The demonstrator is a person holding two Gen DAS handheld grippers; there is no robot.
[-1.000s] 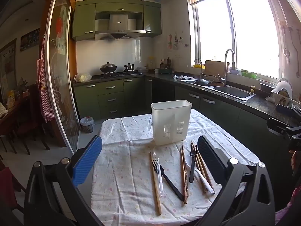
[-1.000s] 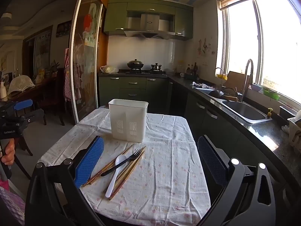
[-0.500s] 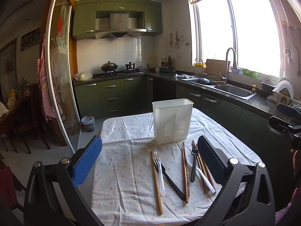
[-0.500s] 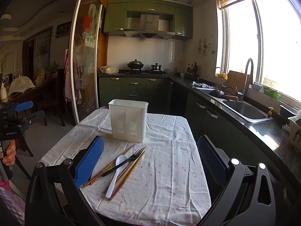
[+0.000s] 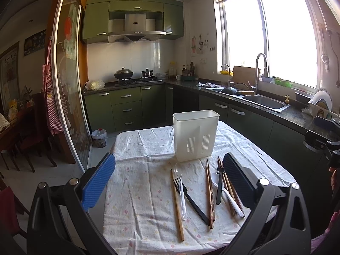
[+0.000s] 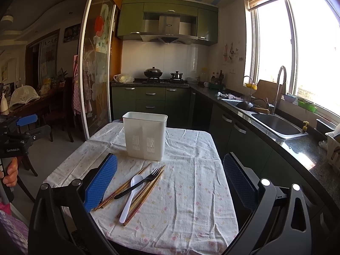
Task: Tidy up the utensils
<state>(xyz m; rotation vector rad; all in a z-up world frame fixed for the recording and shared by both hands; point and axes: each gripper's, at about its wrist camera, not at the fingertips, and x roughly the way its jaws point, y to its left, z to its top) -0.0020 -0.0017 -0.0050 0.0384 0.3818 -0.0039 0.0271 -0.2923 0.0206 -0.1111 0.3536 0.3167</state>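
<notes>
Utensils [image 5: 195, 193] loose on cloth [image 5: 138, 191] | caddy [image 5: 195, 135] empty, upright | left gripper [image 5: 170, 180] wide, holding nothing | right gripper [image 6: 170, 182] wide, holding nothing

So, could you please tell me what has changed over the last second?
Almost nothing: the left gripper drifted slightly, so its view shifted a little. Both grippers, including the right gripper, stayed open and empty; the utensils and white holder lie untouched on the tablecloth.
</notes>
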